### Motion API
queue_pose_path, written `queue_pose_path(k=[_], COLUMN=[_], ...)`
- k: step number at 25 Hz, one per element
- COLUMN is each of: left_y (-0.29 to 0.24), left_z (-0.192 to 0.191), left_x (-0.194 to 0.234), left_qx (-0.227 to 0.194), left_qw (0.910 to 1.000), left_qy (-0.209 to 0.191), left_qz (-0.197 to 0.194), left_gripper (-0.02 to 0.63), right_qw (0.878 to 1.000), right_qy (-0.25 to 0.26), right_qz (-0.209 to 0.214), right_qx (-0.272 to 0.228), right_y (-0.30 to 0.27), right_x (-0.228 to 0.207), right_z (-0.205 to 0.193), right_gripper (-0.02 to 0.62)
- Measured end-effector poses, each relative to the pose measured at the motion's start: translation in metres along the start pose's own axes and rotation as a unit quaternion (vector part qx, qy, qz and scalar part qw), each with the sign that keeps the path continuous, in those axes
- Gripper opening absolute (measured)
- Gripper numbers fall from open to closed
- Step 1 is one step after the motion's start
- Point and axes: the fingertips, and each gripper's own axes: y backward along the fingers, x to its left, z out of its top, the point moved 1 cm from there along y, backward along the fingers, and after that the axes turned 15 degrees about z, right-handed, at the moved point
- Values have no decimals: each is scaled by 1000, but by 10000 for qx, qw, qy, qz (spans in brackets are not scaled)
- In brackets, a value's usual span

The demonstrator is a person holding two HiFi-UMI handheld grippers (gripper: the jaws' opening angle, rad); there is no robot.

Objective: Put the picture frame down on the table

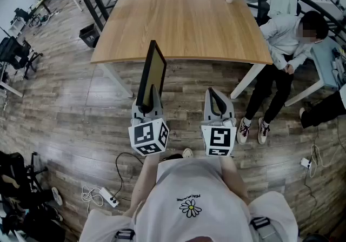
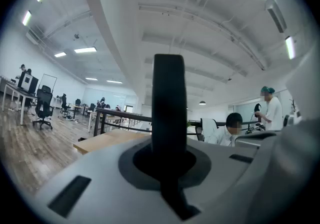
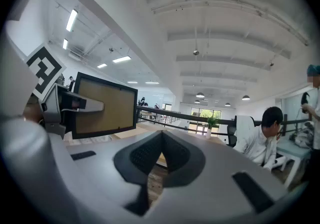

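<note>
Picture frame [image 1: 152, 71] stands upright above the left claw [image 1: 149, 98], which clamps its lower edge. The thin edge faces the holder and the brown panel faces the right claw [image 1: 213, 95], which rides just beside, closed on nothing. The tabletop [image 1: 189, 25] lies straight ahead of both claws with broad open wood. Its near edge seems just beyond the frame, though the steep view leaves that unsure. A seated person [image 1: 284, 41] flanks the right claw's side.

right gripper [image 3: 161, 135] closed, picture frame [image 3: 117, 107] at left
</note>
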Motion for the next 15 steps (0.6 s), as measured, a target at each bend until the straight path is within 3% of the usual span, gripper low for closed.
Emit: queue_pose_path(k=[11,15], left_y=[-11,-16], left_z=[-6,-13], left_x=[1,4], left_qx=[-13,95], left_qw=[9999,9997], left_qy=[129,158], left_qz=[93,175], left_gripper=[23,23], right_qw=[9991,9989], right_qy=[32,-233], right_qz=[318,386], right_qx=[293,148], right_y=[-11,-13], right_x=[4,1], right_z=[-25,-28], right_gripper=[6,6])
